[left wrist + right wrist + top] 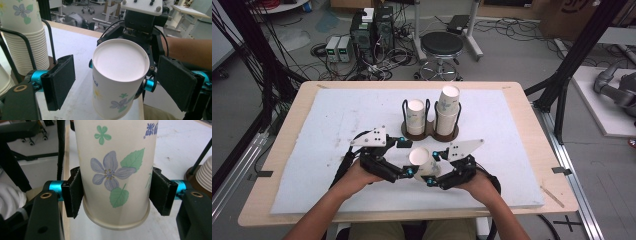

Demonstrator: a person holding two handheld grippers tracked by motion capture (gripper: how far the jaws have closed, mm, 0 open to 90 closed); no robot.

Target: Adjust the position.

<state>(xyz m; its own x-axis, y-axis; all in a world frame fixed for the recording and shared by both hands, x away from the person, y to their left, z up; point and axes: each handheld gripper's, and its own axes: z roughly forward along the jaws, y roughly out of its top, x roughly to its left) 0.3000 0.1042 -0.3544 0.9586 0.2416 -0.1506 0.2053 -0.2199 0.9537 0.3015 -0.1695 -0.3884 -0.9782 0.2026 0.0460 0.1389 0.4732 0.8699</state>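
Paper, flower-printed, the cup (115,172) sits upside down, clamped by its sides between the jaws of your right gripper (438,176) above the white foam mat (322,150), just in front of the two-slot cup holder (430,131). Your left gripper (117,87) has its jaws spread wide on either side of the cup's flat base without touching it.

Bright, even light; perhaps slightly soft focus
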